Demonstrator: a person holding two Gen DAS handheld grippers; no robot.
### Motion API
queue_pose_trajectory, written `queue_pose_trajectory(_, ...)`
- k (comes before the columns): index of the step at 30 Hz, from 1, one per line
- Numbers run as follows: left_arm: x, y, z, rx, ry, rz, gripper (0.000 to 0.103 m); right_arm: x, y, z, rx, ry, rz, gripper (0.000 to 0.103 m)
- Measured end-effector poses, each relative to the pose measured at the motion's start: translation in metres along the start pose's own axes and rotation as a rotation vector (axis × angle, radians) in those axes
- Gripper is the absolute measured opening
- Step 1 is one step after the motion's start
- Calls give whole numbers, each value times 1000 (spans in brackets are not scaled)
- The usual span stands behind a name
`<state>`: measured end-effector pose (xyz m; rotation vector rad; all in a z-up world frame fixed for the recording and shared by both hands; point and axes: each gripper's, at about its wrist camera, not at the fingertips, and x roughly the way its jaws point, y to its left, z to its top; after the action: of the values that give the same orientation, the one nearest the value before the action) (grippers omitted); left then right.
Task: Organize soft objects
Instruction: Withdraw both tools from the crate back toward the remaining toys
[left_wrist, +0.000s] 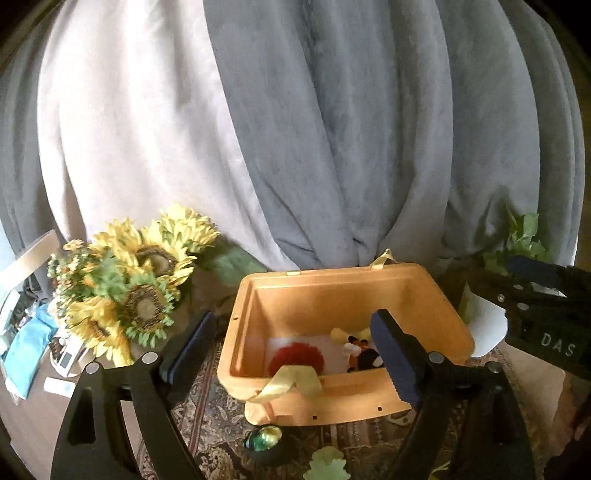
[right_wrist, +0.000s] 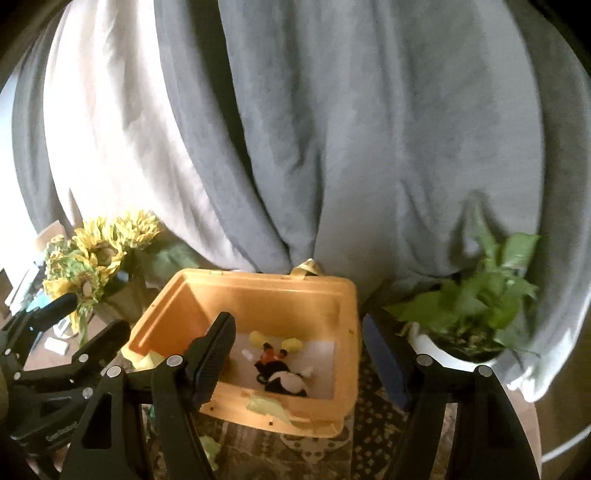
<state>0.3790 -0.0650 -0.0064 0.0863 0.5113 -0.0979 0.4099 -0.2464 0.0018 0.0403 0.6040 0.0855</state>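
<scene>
An orange plastic box (left_wrist: 332, 291) stands open on a patterned cloth; it also shows in the right wrist view (right_wrist: 266, 299). Inside lie a black, white and orange plush toy (right_wrist: 282, 376), seen partly in the left wrist view (left_wrist: 360, 354), and a red fluffy object (left_wrist: 295, 356). A yellow-green ribbon (left_wrist: 295, 380) hangs over the box's front rim. My left gripper (left_wrist: 295, 354) is open and empty, its fingers straddling the box's front left. My right gripper (right_wrist: 299, 358) is open and empty above the box. A shiny green ball (left_wrist: 263, 438) and a pale green soft piece (left_wrist: 327, 465) lie in front.
Artificial sunflowers (left_wrist: 136, 280) stand left of the box. A potted green plant (right_wrist: 484, 295) in a white pot stands to the right. Grey and white curtains (left_wrist: 295, 129) hang behind. Small items (left_wrist: 59, 386) lie on the wooden surface at far left.
</scene>
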Motion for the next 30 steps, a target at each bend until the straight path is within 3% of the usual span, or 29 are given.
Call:
queue_pose_trajectory(10,-39,-8,-24,-1,-28,-15,89,-55,0,-29,-27,-70,-72,72)
queue_pose_trajectory(30,-78,-18,-89,43,21,-77,89,-99,6,-107,12,-43,-98,72)
